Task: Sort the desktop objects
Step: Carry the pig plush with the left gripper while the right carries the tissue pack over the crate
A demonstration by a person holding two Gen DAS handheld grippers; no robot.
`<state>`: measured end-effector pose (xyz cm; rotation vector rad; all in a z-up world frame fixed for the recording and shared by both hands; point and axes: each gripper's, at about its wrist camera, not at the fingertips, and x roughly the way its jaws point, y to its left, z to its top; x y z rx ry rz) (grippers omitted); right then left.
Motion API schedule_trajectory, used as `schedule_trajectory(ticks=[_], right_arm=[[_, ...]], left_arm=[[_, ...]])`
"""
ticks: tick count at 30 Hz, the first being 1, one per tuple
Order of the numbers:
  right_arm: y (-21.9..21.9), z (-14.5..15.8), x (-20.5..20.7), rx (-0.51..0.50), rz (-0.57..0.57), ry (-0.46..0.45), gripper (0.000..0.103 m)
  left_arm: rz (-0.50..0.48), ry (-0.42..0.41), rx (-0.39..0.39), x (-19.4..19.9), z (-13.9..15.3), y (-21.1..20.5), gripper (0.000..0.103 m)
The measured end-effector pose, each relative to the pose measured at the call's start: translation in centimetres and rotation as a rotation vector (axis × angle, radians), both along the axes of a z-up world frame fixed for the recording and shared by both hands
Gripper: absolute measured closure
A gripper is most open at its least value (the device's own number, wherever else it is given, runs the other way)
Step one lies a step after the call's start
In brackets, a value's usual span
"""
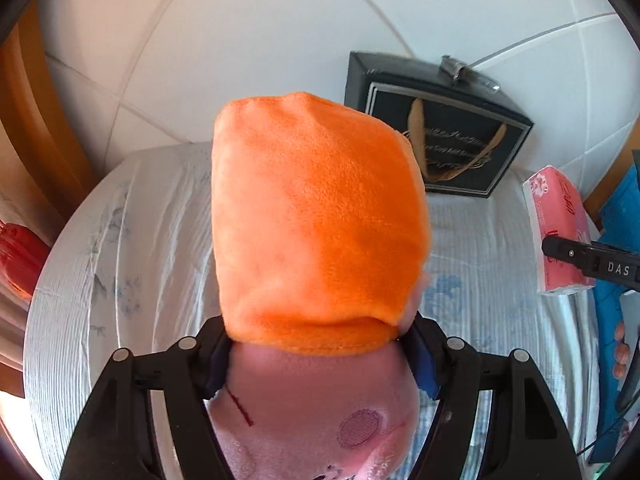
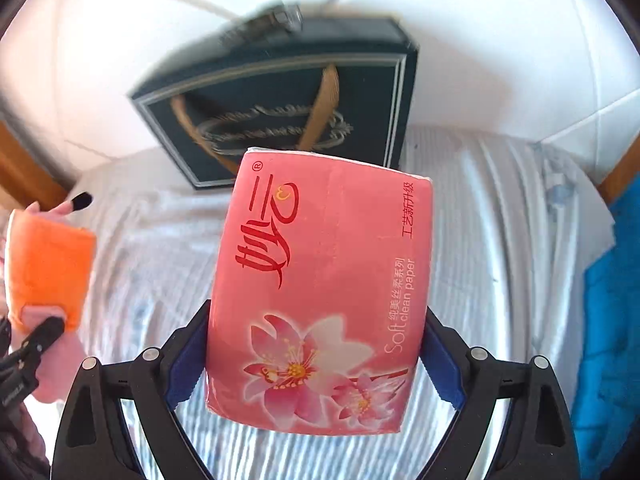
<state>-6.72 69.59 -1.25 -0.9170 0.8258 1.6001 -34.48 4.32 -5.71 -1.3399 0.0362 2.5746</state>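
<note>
Showing both grippers loaded above a cloth-covered table, with a gift bag at the far edge.

Left gripper (image 1: 316,354): clenched on a plush toy (image 1: 320,220), its blue pads pressing the toy from both sides just below the hem of the orange part.

Plush toy: pink body with an orange fleece covering; held clear of the table (image 1: 100,248) and filling the middle of the left wrist view. In the right wrist view it appears at the left edge (image 2: 48,268), a black tip showing at its far end.

Right gripper (image 2: 316,356): grasping a tissue pack (image 2: 320,296), blue pads against its two long sides near the lower end.

Tissue pack: pink wrapper with red characters, white and pink blossoms, and the words "Soft clean paper"; lifted above the table, its upper end overlapping the lower front of the bag in the right wrist view. In the left wrist view it shows at the right edge of the table (image 1: 556,232).

Gift bag (image 2: 280,108): dark, with a pale border, gold lettering and tan handles; it stands at the far edge of the table against the white tiled wall (image 1: 248,32). Its contents cannot be seen.

Object on bag rim (image 1: 468,70): small, metallic-looking, blurred; not identifiable.

Table covering: white ribbed cloth with faint blue floral print.

Surroundings: blue fabric (image 2: 612,320) beyond the right edge of the table; a red item (image 1: 18,256) beyond the left edge; wooden trim (image 1: 44,128) at the left.
</note>
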Motion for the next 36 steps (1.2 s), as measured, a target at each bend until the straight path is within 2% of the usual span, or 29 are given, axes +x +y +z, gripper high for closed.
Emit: schedule_trajectory(ticks=[5, 10, 14, 19, 23, 28, 32, 36], right_arm=[[-7.7, 7.3, 1.9, 0.143, 0.026, -0.004, 0.01], [-15.5, 14.9, 3.7, 0.285, 0.028, -0.021, 0.01], [-21.7, 20.4, 7.6, 0.408, -0.003, -0.021, 0.01], [-28.6, 25.3, 14.4, 0.526, -0.068, -0.029, 0.01], [-32.3, 27.8, 21.1, 0.596, -0.159, -0.053, 0.01], [-35.4, 29.4, 31.0, 0.654, -0.314, -0.139, 0.01], [-35.7, 28.8, 38.3, 0.635, -0.416, -0.201, 0.01], [-35.0, 27.6, 43.9, 0.6, -0.456, -0.246, 0.01]], left_arm=[[-0.059, 0.106, 0.018, 6.5, 6.3, 2.4, 0.033], [-0.12, 0.201, 0.074, 12.9, 12.4, 4.8, 0.033], [-0.181, 0.279, 0.12, 17.8, 16.5, 7.2, 0.033], [-0.288, 0.346, 0.186, 23.0, 20.7, 12.4, 0.033], [-0.392, 0.399, 0.236, 27.1, 24.1, 18.2, 0.033], [-0.527, 0.44, 0.316, 32.6, 27.6, 27.0, 0.033], [-0.615, 0.413, 0.358, 36.2, 28.2, 34.8, 0.033], [-0.661, 0.373, 0.336, 37.9, 27.1, 41.6, 0.032]])
